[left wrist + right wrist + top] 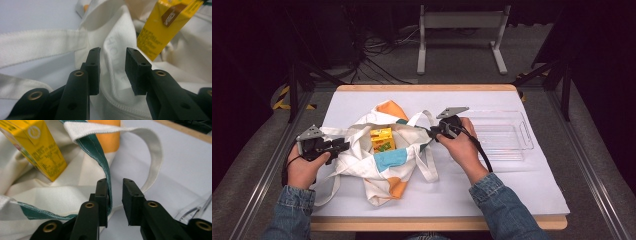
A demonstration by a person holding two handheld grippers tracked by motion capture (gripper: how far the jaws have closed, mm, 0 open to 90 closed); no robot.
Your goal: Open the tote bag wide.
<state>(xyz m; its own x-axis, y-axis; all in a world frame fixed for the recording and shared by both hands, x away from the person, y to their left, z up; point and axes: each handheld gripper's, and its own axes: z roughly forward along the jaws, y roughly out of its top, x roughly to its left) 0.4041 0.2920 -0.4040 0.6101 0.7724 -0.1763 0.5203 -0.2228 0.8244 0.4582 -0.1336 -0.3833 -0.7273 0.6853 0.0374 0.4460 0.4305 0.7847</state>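
With the yellow carton (382,139) standing mid-frame inside the tote bag (384,170), I see my left gripper (343,145) and right gripper (435,131) parted, rim cloth slack between the jaws, mouth spread.

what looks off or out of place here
The yellow carton sits tilted inside the crumpled tote bag, whose mouth sags open on the table. Nothing looks spilled or torn.

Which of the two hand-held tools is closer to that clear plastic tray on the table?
The right tool. It sits at the cloth tote bag's right rim, just left of the clear plastic tray. The left tool is at the bag's far left edge, with the whole bag between.
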